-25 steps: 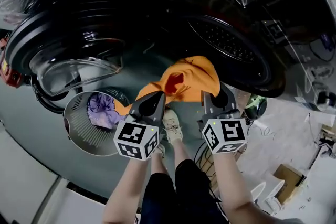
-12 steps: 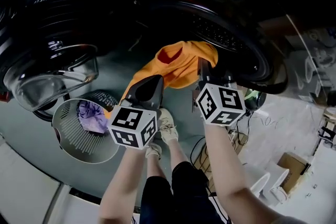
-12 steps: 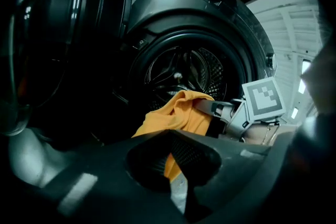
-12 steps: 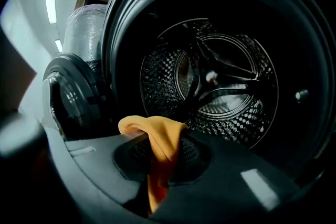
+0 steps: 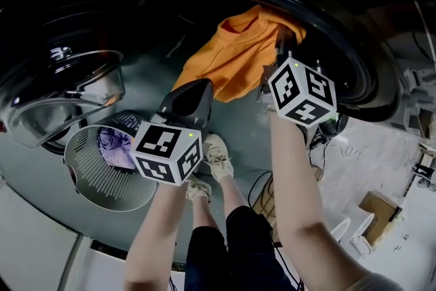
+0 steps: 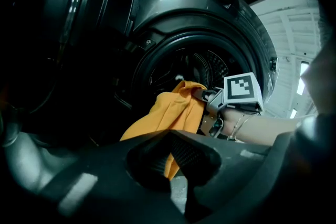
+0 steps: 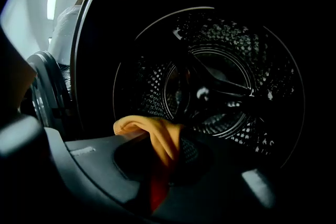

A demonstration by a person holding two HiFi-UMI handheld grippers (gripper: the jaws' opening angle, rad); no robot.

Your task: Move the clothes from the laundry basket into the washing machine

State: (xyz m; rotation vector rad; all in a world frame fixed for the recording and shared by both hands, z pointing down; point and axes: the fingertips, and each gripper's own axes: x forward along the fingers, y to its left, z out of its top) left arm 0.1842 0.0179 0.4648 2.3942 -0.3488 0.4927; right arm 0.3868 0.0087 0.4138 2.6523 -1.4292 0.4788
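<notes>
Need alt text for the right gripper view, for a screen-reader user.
The right tool is clamped on a fold of the orange garment, right in front of the washing machine's open drum. The dark, perforated drum fills most of the view.

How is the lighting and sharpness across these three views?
Head view: fisheye-bent, orange garment brightly lit, washer dark. Left gripper view: mostly shadow, the left tool blurred up close. Right gripper view: darkest; only drum holes glint.
</notes>
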